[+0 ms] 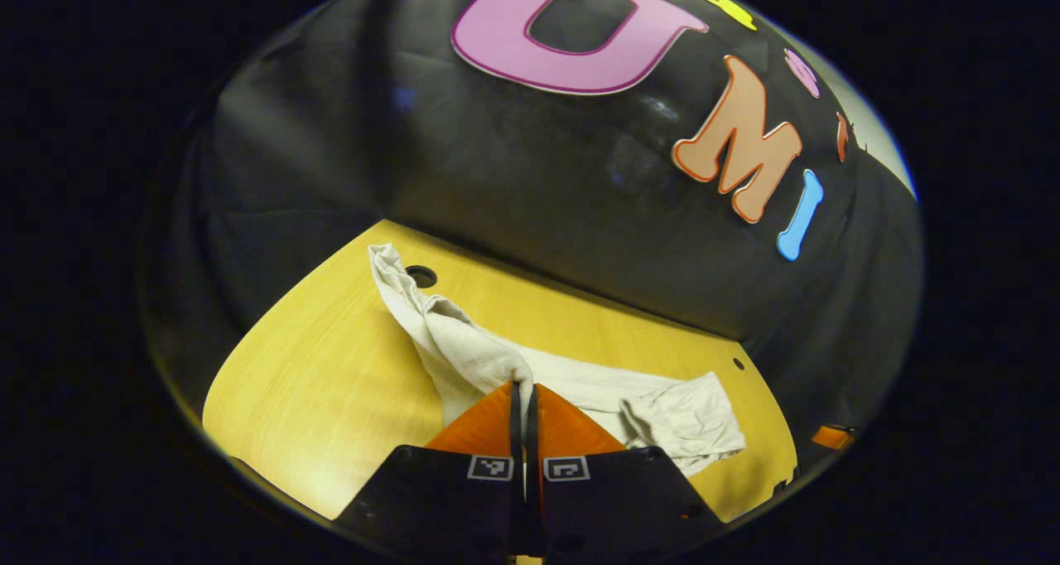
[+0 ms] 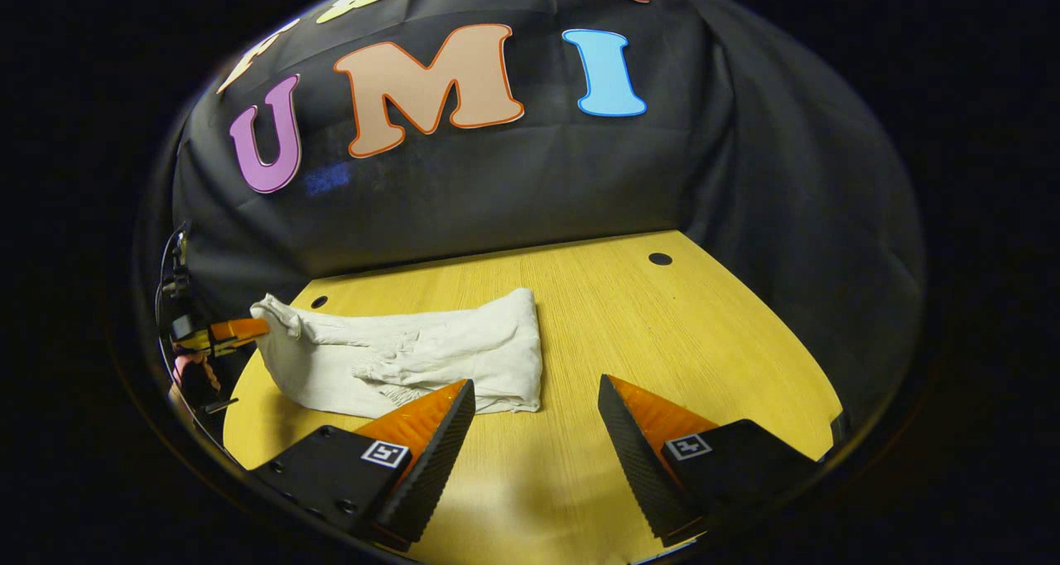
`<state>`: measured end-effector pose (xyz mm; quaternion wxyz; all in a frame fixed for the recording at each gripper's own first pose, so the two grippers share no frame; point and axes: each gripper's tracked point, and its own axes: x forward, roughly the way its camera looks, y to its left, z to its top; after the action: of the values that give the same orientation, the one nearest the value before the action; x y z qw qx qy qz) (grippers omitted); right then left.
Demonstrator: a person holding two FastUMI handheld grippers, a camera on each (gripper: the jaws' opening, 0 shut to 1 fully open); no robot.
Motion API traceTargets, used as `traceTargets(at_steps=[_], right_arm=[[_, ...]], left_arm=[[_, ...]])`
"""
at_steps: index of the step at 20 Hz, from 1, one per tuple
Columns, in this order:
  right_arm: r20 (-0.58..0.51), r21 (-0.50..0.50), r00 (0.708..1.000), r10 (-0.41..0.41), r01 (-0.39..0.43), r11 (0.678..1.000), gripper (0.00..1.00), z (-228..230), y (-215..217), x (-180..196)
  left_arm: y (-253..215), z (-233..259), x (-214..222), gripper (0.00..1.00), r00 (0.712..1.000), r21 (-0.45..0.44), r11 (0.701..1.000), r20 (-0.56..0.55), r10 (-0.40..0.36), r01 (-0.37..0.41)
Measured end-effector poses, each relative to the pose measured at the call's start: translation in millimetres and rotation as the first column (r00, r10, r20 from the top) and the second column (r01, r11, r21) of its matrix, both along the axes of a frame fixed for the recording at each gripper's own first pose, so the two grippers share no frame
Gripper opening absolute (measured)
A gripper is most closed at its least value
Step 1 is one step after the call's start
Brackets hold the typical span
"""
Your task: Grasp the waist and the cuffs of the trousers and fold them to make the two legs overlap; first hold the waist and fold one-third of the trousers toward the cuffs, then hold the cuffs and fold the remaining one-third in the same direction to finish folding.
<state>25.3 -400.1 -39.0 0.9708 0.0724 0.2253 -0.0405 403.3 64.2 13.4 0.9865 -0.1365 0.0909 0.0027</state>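
One gripper pinches the trousers, and the other one is wide open.

In the left gripper view, the left gripper (image 1: 523, 395) has its two fingers pressed almost together, with a bit of the pale trousers (image 1: 580, 387) caught between the tips. The cloth rises up in a bunched fold at that spot, and the rest lies on the yellow table (image 1: 331, 374), with one end reaching toward a small round hole (image 1: 421, 277) near the back edge. In the right gripper view, the right gripper (image 2: 537, 395) has its fingers spread far apart and nothing sits between them. Its one finger (image 2: 431, 432) is just in front of the near edge of the trousers (image 2: 414, 354), which lie crumpled on the table (image 2: 662, 333). The left gripper (image 2: 236, 330) shows far off at the other end of the cloth.
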Motion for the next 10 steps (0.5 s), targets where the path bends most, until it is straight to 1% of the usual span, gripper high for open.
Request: traceTargets(at_steps=[2,5,8,10], right_arm=[[0.003,-0.003,1.000,0.020,-0.020,1.000,0.97,1.4,-11.9,-3.3],[-0.001,-0.003,0.999,0.034,-0.034,0.999,0.97,-0.7,-33.0,-8.7],[-0.004,0.013,1.000,0.031,-0.031,0.999,0.97,-4.5,-55.6,-13.4],[-0.008,0.022,1.000,0.026,-0.025,0.999,0.97,-7.6,-71.9,-15.6]], left_arm=[[-28.8,14.1,7.0,0.00,1.000,-0.004,1.000,0.026,-0.010,0.010],[-79.5,32.0,14.2,0.00,0.997,0.010,0.999,0.060,-0.044,0.044],[-132.8,48.4,20.3,0.00,0.991,0.034,0.995,0.085,-0.100,0.097],[-166.6,54.3,23.5,0.00,0.986,0.066,0.989,0.094,-0.138,0.132]])
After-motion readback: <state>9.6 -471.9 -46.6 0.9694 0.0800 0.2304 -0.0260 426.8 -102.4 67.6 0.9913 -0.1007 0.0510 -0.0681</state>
